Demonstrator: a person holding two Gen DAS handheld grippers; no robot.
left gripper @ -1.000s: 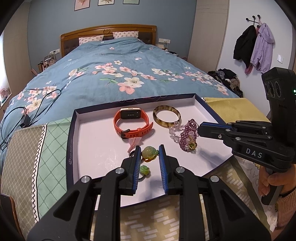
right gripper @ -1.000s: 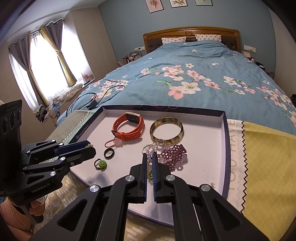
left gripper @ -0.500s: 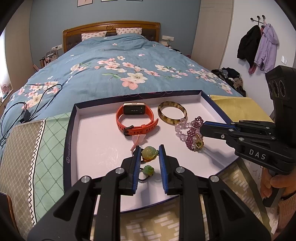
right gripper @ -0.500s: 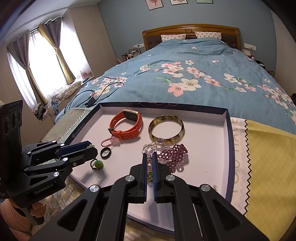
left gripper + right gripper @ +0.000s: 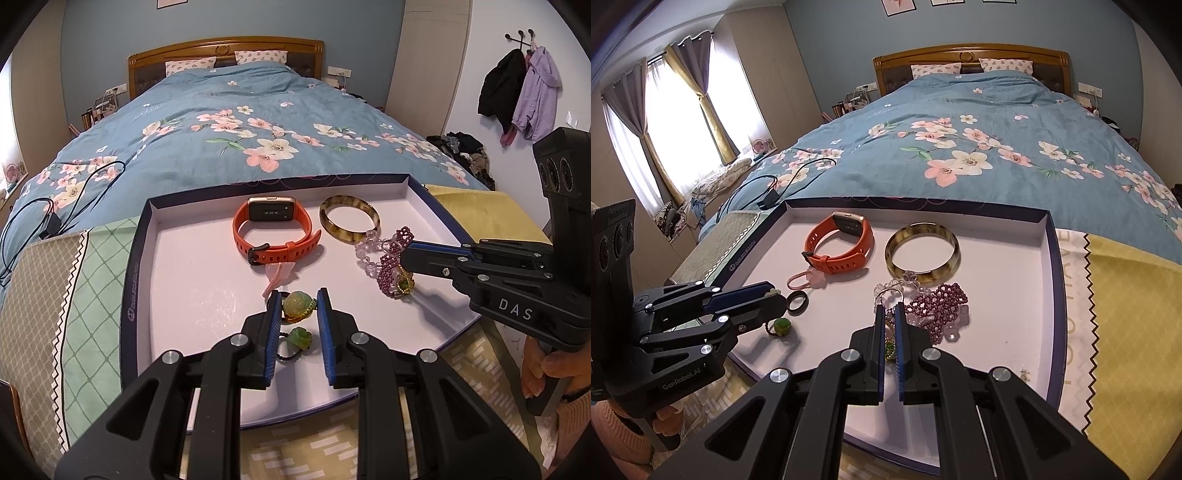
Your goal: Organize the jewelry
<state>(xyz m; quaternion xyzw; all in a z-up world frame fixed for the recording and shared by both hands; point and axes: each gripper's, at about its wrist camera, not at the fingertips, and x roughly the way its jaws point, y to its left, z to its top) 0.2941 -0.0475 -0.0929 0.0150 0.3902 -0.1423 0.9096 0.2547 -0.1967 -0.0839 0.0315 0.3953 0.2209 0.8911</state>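
A white box lid (image 5: 184, 280) holds the jewelry. My left gripper (image 5: 297, 306) is shut on a pale green flower ring (image 5: 295, 303), just above a darker green flower ring (image 5: 300, 338) on the tray. My right gripper (image 5: 891, 314) is shut on a small gold piece with a green stone (image 5: 890, 349), amid a purple beaded bracelet (image 5: 940, 306) and clear beads. An orange watch (image 5: 273, 232), a tortoiseshell bangle (image 5: 349, 218), a pink charm (image 5: 807, 282) and a black ring (image 5: 797, 302) lie on the tray.
The tray (image 5: 1008, 280) sits on patterned cloths at the foot of a bed with a blue floral duvet (image 5: 240, 147). A black cable (image 5: 55, 218) lies on the duvet at left. Coats (image 5: 517, 92) hang on the right wall.
Both grippers have moved slightly forward over the tray, keeping their hold. The green flower ring on the tray now lies nearer the left fingers.
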